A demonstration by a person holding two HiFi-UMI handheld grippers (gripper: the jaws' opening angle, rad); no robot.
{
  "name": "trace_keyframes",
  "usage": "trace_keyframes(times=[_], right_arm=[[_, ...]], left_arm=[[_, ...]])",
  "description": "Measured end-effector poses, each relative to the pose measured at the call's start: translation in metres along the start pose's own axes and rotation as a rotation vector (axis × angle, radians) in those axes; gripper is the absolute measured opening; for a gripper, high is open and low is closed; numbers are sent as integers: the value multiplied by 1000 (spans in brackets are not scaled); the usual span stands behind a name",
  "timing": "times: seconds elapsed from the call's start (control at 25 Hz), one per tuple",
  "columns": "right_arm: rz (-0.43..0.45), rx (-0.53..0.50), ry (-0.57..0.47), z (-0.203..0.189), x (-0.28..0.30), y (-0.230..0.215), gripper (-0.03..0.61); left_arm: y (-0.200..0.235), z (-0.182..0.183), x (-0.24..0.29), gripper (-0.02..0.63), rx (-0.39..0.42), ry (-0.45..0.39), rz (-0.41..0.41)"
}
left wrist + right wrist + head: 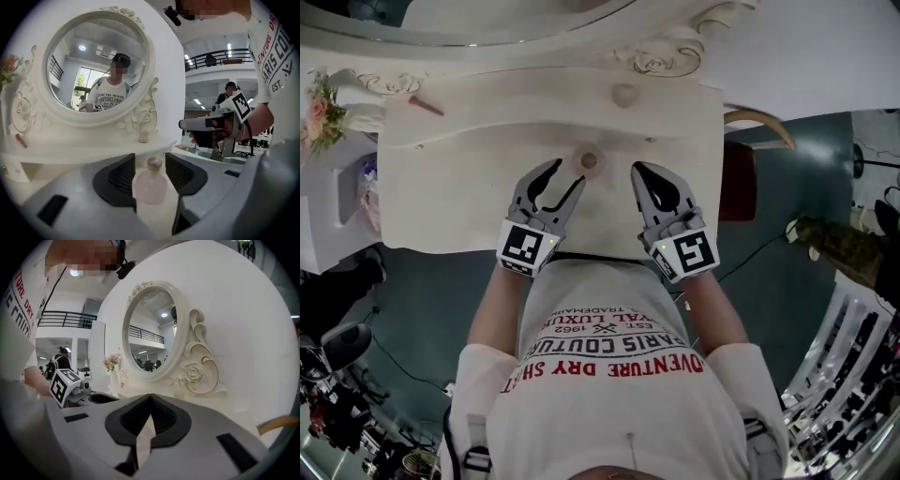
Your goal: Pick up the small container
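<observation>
A small pale pink bottle point(588, 161) with a brownish cap stands on the white vanity table point(469, 206), between my two grippers. My left gripper point(568, 174) is open, and in the left gripper view the bottle point(149, 186) stands in the gap between its dark pads, which do not press on it. My right gripper point(639, 171) lies to the right of the bottle, shut with nothing in it; its tips meet in the right gripper view point(150, 397). A second small pale container point(624, 94) sits on the raised shelf behind.
An oval mirror point(96, 65) in an ornate white frame rises behind the shelf. A thin pink stick point(425, 106) lies at the shelf's left and flowers point(321, 111) stand beyond the left edge. A chair with a red seat point(737, 178) is beside the table's right end.
</observation>
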State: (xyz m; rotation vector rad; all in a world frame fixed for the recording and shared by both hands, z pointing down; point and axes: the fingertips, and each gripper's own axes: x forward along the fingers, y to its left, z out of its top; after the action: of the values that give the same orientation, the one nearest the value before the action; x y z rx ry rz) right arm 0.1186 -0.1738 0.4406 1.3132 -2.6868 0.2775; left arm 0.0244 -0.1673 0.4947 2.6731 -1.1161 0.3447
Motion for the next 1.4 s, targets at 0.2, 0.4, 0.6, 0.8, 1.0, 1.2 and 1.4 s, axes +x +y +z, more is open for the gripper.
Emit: trace_keyframes(times=[0.2,0.4,0.6,0.8,1.0,1.2,1.4], right_arm=[[9,28,24,-20,14,-15,-2],[32,35,46,-32,21,-22,-2],[13,51,45,-33,24,-36,-2],[7,70,50,-37,24,-43,-2],[7,72,57,-40,24,-43,-2],[7,71,57,-39,23,-42,-2],[-4,67,48,-33,22,-41,-2]], left_arm=[[0,-18,30,255,39,3,3],[-6,-24,50,273,68,-24,-8],[-8,-30,65,273,116,-20,-28],[-4,-36,68,205,119,-2,-20],[-5,-39,69,152,91,-2,-23],[-6,-39,69,147,83,31,-35],[-7,-39,66,146,93,51,-37]])
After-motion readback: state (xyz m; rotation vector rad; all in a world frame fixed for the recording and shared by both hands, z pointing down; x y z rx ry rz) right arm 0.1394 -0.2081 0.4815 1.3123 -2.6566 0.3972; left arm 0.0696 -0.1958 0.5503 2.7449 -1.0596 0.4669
